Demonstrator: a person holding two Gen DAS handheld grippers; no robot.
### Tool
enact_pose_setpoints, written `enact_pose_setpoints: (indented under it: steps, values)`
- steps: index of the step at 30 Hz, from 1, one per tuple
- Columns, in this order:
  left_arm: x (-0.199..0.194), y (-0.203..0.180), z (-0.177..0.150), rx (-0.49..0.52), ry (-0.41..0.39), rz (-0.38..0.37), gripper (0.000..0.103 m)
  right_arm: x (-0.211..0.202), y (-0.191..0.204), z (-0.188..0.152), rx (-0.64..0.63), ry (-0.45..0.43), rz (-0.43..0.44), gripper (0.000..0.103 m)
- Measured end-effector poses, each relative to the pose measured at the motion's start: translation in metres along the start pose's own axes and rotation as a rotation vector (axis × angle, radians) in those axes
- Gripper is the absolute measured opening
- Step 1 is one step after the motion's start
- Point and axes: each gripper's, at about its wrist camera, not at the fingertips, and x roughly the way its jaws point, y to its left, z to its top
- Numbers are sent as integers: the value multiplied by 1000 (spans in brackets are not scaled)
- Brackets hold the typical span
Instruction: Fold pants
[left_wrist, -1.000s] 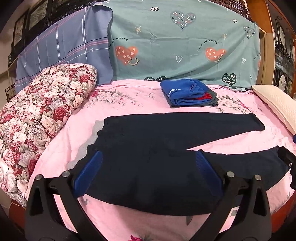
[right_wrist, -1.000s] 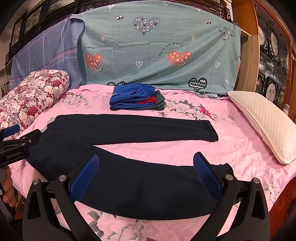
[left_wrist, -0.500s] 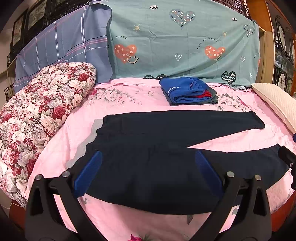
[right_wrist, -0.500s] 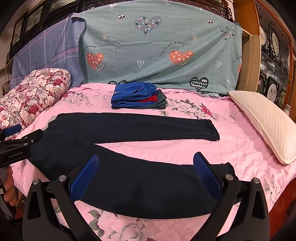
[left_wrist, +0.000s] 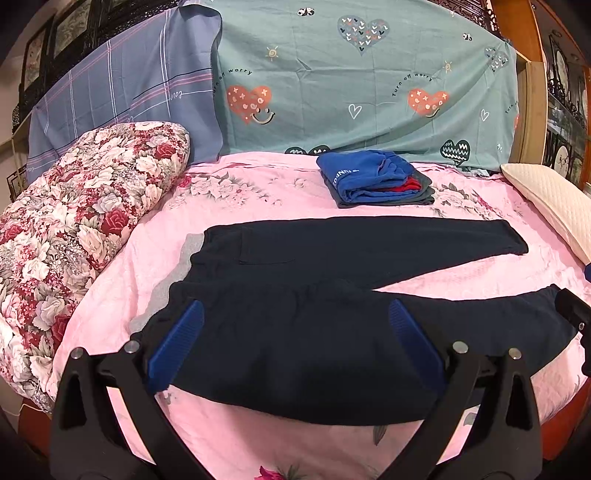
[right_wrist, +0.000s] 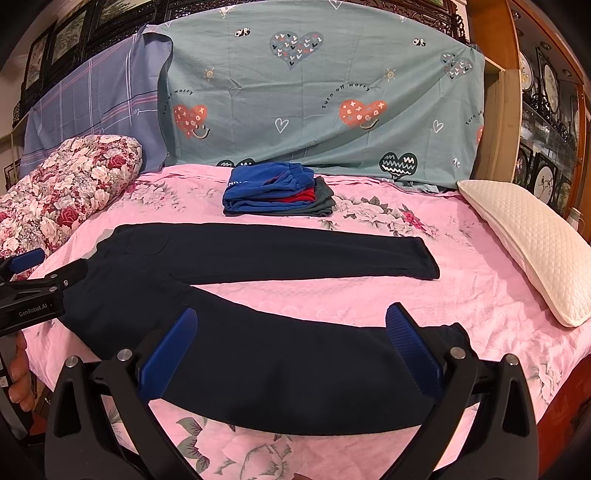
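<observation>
Dark navy pants (left_wrist: 314, 295) lie flat on the pink bed, waist to the left, legs spread in a V to the right; they also show in the right wrist view (right_wrist: 258, 332). My left gripper (left_wrist: 293, 339) is open and empty, hovering over the waist and near leg. My right gripper (right_wrist: 291, 343) is open and empty above the near leg, close to its cuff. The left gripper also shows at the left edge of the right wrist view (right_wrist: 33, 291). A tip of the right gripper shows at the right edge of the left wrist view (left_wrist: 572, 310).
A stack of folded blue, red and grey clothes (left_wrist: 376, 179) sits behind the pants, also in the right wrist view (right_wrist: 277, 190). A floral quilt roll (left_wrist: 74, 229) lies at the left, a cream pillow (right_wrist: 528, 243) at the right. Patterned sheets (right_wrist: 314, 99) hang behind.
Both grippers have shifted slightly, staying open; the scene sits a little lower in each view. The pants have not moved.
</observation>
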Motion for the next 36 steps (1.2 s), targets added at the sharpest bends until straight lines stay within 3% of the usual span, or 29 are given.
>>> enact_pose_setpoints:
  steps: [24, 28, 32, 36]
  values:
    - [16, 9, -4, 10, 46, -14, 101, 15, 6, 2, -28, 45, 53, 102]
    - [54, 47, 8, 14, 125, -36, 101, 33, 12, 14, -107, 63, 106, 102]
    - [101, 96, 32, -5, 191, 54, 101, 67, 30, 45, -250, 104, 179, 102]
    - [147, 137, 63, -43, 244, 77, 101, 125, 49, 80, -383, 143, 221, 102]
